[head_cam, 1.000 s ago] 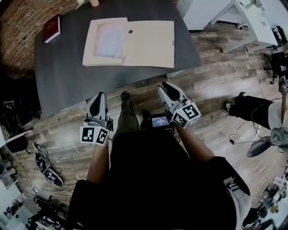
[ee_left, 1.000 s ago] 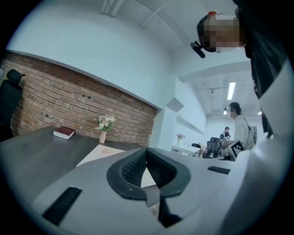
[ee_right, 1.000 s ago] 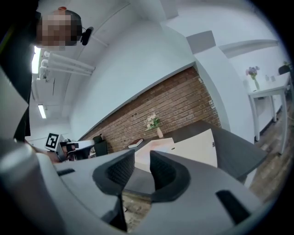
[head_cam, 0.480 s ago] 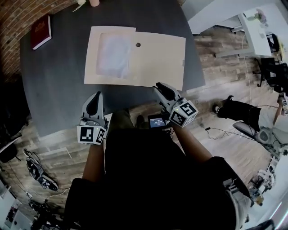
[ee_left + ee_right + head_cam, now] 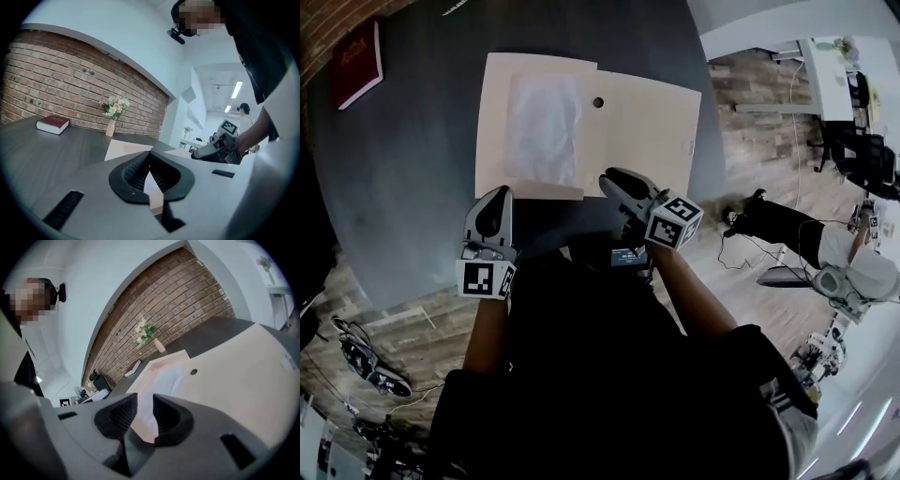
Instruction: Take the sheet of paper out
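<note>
Both reach forward: left tool (image 5: 494,194) (tips together), right tool (image 5: 610,176) parted, beside folder (image 5: 647,122).

Office-like lab: brick wall (image 5: 70,79), white desks (image 5: 830,94), wood floor (image 5: 750,141).

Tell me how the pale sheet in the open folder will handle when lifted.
The sheet looks thin and lies flat in the open folder, so it will probably flop if lifted by one edge. It is likely very light. Lying flush, it may slide rather than lift.
</note>
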A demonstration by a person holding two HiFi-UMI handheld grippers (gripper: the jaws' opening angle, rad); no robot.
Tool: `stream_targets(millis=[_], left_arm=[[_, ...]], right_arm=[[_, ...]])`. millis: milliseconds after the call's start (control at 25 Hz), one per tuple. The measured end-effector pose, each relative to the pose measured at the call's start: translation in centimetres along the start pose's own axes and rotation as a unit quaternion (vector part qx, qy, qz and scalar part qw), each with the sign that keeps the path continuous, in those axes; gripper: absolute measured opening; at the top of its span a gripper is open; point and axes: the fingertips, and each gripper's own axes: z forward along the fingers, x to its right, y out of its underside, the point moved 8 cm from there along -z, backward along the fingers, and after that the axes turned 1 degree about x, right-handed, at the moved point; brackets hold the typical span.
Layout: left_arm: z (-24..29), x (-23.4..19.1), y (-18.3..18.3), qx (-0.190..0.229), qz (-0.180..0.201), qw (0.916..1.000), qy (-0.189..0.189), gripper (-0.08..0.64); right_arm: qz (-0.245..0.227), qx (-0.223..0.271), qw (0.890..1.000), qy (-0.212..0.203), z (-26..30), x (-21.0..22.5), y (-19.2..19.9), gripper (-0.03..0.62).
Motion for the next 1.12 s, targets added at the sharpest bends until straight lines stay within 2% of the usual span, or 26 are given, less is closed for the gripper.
stream_targets(millis=[120,280,480,680,1000,1040,1120], left_arm=[[0.8,0.0,0.8,-0.013,0.003,0.9999,0.001,-0.006],[1.5,-0.9,1.2,-0.014,0.001,0.9999,-0.008,-0.006],[1.4,-1.5,1.7,-0.031,-0.002,0.9992,-0.026,-0.006],[1.5,-2.4,2.3,-0.042,-0.006,0.9986,-0.033,-0.006],[1.9,-2.8,2.3,-0.038,-0.007,0.9988,-0.029,-0.006],[1.9,-2.8,2.3,-0.038,-0.008,0.9988,-0.029,-0.006],[1.8,-3.1,2.3,-0.039,-0.010,0.9987,-0.031,-0.006]], right_arm=[[0.056,-0.039,0.998,-0.016,1.8,1.8,0.7,0.106],[0.126,-0.093,0.987,-0.021,4.7,4.3,1.9,0.106],[0.178,-0.155,0.971,-0.028,7.7,6.0,3.1,0.106],[0.220,-0.206,0.954,-0.008,9.7,6.2,4.1,0.106],[0.290,-0.224,0.929,-0.054,11.5,5.5,4.9,0.106],[0.295,-0.224,0.927,-0.059,11.7,5.4,4.9,0.092],[0.294,-0.226,0.927,-0.064,11.8,5.3,4.9,0.006]])
